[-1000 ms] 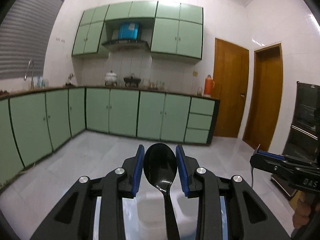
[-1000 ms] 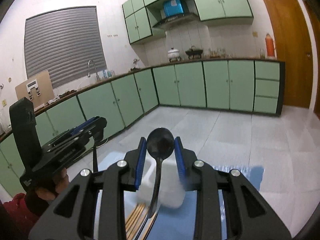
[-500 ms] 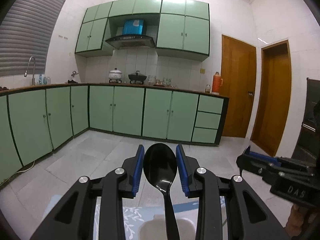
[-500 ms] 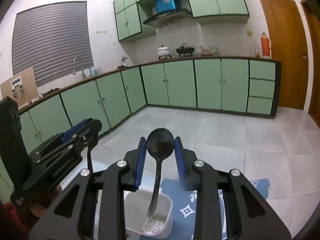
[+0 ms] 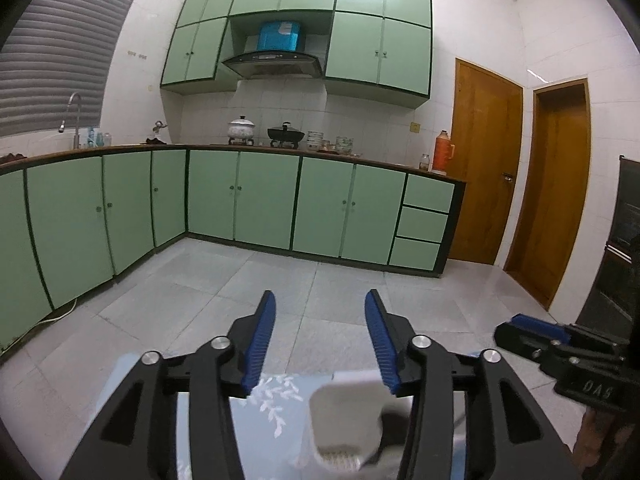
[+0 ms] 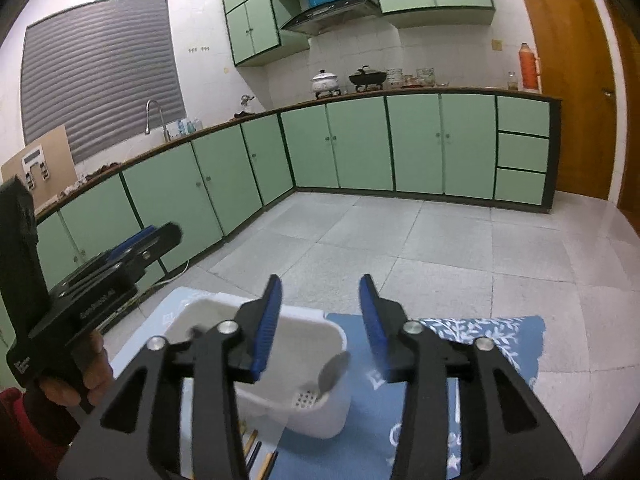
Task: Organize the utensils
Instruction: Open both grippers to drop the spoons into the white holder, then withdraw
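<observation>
My left gripper point(image 5: 320, 336) is open and empty above a white utensil holder point(image 5: 344, 420), where a dark blurred spoon point(image 5: 390, 436) lies at the holder's right side. My right gripper point(image 6: 320, 320) is open and empty above the same white holder point(image 6: 316, 360). A spoon point(image 6: 332, 372) shows blurred inside the holder, its bowl near the right wall. Chopsticks point(image 6: 256, 452) lie beside the holder at the bottom of the right wrist view. The left gripper also shows at the left of the right wrist view point(image 6: 128, 252), and the right gripper at the right of the left wrist view point(image 5: 532, 332).
The holder stands on a blue patterned cloth point(image 6: 480, 332) over a table. Green cabinets point(image 5: 260, 200), a grey tiled floor point(image 5: 280, 280) and brown doors point(image 5: 480, 160) lie beyond. A dark appliance point(image 5: 620, 260) stands at the far right.
Both grippers have opened and let go of their black spoons, which dropped into the white holder. Both cameras have tilted so the holder and cloth show lower in view.
</observation>
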